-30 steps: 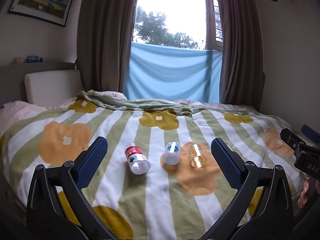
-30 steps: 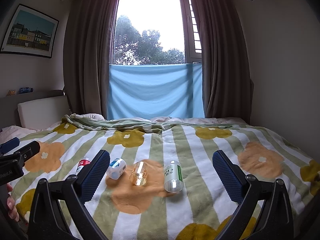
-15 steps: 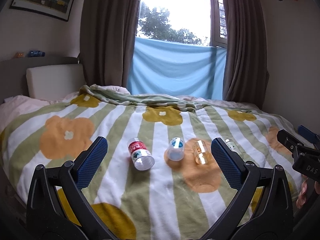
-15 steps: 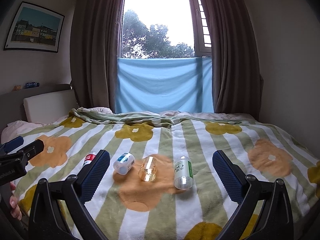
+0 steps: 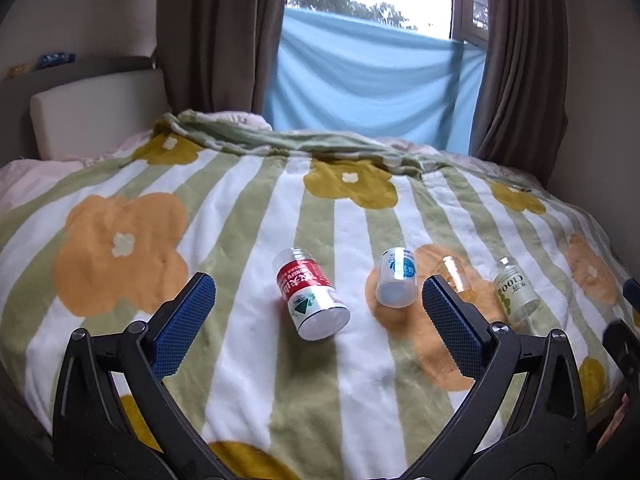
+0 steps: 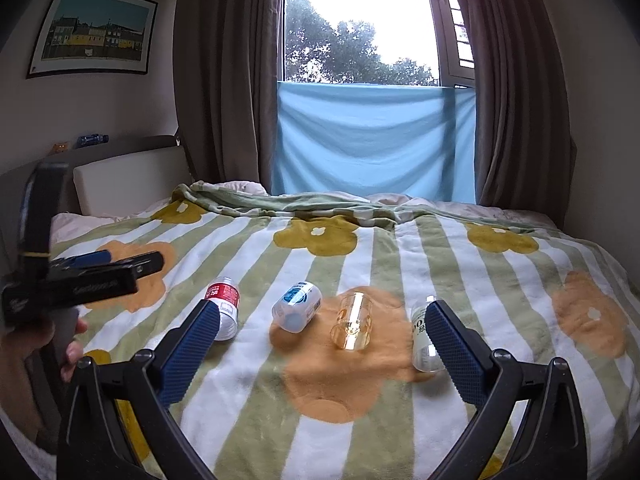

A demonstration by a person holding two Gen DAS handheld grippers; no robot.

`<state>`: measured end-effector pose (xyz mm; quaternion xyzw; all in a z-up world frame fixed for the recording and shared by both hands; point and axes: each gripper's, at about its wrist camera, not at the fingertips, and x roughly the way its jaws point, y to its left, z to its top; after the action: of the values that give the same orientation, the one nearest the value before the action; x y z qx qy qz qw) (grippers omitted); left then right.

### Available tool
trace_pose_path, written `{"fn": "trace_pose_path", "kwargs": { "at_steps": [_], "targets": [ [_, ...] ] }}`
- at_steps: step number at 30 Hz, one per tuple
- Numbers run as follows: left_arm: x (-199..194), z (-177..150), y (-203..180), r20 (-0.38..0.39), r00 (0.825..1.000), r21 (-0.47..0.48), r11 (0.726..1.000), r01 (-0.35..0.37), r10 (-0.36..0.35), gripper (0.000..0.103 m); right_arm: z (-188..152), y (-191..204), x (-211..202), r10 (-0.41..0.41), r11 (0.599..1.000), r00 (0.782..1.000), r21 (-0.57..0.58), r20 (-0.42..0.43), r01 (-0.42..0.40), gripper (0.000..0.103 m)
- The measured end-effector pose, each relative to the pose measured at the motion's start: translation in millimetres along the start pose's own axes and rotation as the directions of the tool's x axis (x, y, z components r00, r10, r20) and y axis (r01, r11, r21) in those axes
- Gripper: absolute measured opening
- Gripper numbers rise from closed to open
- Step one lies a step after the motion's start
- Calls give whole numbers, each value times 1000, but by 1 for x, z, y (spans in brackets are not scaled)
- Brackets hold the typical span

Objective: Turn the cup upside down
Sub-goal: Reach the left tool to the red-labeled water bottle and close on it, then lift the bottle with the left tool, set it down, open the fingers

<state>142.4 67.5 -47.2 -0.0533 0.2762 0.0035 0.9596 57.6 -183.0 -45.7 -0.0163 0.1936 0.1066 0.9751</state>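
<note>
The cup [image 6: 352, 322], a clear amber-tinted glass, lies on its side on an orange flower of the striped blanket [image 6: 360, 420], its open mouth turned toward the cameras. In the left wrist view the same cup [image 5: 454, 276] is partly hidden behind the right finger of the left gripper. No gripper touches it.

Just to its left lies a blue-labelled bottle [image 6: 298, 307], also on its side, with its base toward the camera; the two are close but apart. Farther left is a red-labelled bottle [image 6: 224, 304], on its side too and partly covered by the right gripper's left pad. On the cup's other side, a green-labelled clear bottle [image 6: 422, 340] lies with its cap pointing toward the window, partly behind the right pad.

The right gripper [image 6: 320, 356] hangs above the near part of the bed with its jaws spread wide and nothing between them; the cup shows in the gap. The left gripper [image 5: 318, 322] is likewise spread wide and empty, framing the red-labelled bottle [image 5: 310, 300] and the blue-labelled bottle [image 5: 396, 282]. In the right wrist view that left gripper appears from the side at the left edge, held by a hand [image 6: 44, 344].

Beyond the bed hangs a light blue sheet [image 6: 374, 140] across the lower window, between brown curtains [image 6: 520, 100].
</note>
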Motion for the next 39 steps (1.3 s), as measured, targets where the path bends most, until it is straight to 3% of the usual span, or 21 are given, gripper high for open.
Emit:
{"fn": "trace_pose_path", "kwargs": {
  "at_steps": [3, 7, 12, 16, 19, 22, 24, 26, 33, 39],
  "targets": [
    [53, 11, 11, -101, 995, -29, 999, 18, -20, 103, -7, 4, 12, 17, 1000, 1000, -14, -22, -17, 103],
    [122, 16, 21, -247, 968, -67, 998, 20, -36, 103, -18, 10, 30, 40, 998, 997, -53, -58, -44, 103],
    [182, 15, 27, -374, 927, -92, 996, -9, -26, 103, -35, 15, 54, 68, 993, 991, -85, -120, -78, 103],
    [222, 9, 31, -471, 882, -96, 994, -46, -5, 103, -49, 11, 69, 97, 992, 982, -61, -163, -108, 103],
    [241, 3, 40, -518, 855, -156, 986, -51, -38, 101, -56, 10, 75, 112, 990, 976, -57, -188, -125, 103],
    [251, -3, 41, -551, 833, -173, 983, -57, -48, 93, -61, 8, 79, 113, 990, 974, -62, -197, -127, 103],
    [257, -6, 40, -569, 821, -169, 984, -61, -47, 75, -64, 7, 82, 115, 990, 973, -53, -201, -128, 103],
    [260, -11, 39, -583, 810, -176, 983, -53, -60, 66, -65, 5, 83, 119, 991, 972, -38, -205, -130, 103],
    [237, -5, 33, -561, 825, -157, 987, -27, -67, 63, -63, 5, 78, 120, 991, 973, -28, -198, -128, 103],
    [177, 8, 5, -516, 845, -121, 989, 88, -138, 63, -59, -6, 62, 106, 994, 980, 7, -170, -106, 103]
  ]
}}
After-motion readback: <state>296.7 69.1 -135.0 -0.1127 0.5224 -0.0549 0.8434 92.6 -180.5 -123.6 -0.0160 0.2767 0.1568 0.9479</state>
